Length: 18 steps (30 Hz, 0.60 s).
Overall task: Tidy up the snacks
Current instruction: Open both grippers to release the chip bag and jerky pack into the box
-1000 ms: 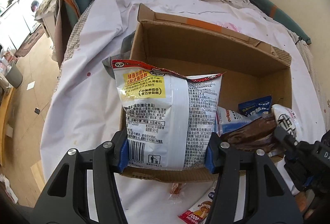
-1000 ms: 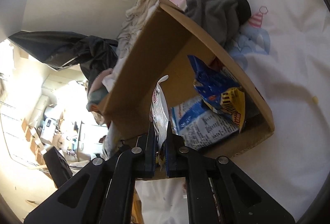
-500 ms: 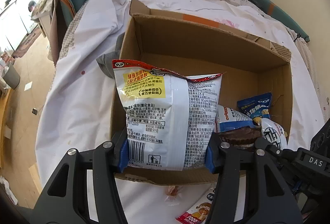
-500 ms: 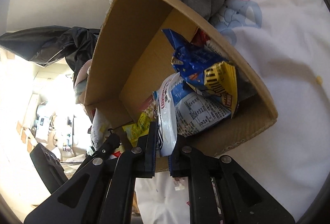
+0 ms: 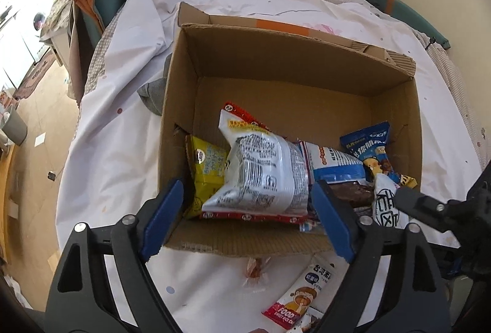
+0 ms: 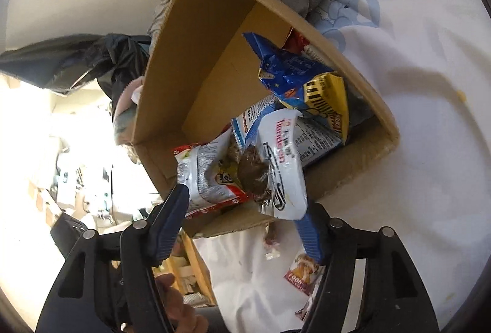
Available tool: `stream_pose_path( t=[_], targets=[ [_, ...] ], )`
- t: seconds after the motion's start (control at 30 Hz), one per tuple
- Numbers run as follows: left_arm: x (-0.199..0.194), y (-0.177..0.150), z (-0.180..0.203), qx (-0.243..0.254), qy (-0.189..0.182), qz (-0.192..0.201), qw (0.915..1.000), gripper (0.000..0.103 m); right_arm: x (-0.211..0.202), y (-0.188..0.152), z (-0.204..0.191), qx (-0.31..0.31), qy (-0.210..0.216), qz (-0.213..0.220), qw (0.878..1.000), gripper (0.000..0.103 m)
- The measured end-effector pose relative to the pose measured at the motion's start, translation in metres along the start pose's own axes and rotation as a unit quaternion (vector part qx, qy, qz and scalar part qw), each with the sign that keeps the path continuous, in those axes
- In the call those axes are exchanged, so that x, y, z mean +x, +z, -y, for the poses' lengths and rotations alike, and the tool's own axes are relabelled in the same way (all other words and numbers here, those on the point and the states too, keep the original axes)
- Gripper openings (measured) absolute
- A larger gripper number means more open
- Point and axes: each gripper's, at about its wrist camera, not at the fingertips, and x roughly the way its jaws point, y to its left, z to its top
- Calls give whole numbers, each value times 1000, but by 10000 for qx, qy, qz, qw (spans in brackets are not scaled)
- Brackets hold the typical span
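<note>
Now both grippers, left [image 5: 248,213] and right [image 6: 245,222], gape with nothing between their fingers; the silver bag [image 5: 260,179] and white pack [image 6: 284,173] lie inside the box [image 5: 411,130]. Best withdraw straight back, then fetch the sachet [image 5: 302,293] from the bed [image 5: 122,130].

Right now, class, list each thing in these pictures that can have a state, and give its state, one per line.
Cardboard box: open, upright, partly filled.
Silver snack bag: lying in the box, released.
White packet: draped over the box's near wall.
Left gripper: open, empty.
Right gripper: open, empty.
Red snack stick: lying on the sheet, outside the box.
</note>
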Motion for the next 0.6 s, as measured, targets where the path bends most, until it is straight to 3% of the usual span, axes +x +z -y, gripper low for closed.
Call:
stream_pose_path(
  t=[0.13,0.3,0.6],
  targets=[
    [-9,-2,-5,-48,-10,61,10000,84,-9,-5,7,142,-137,21,9998,91],
    [-19,-5,-10,-93,13,151,9998,84,-17,-13,27,416,-230,-46,9989,91],
    [-35,-15,-23,-177,85,224,9996,84,-34,-33,34,1,-478,-59,9988,92]
  ],
)
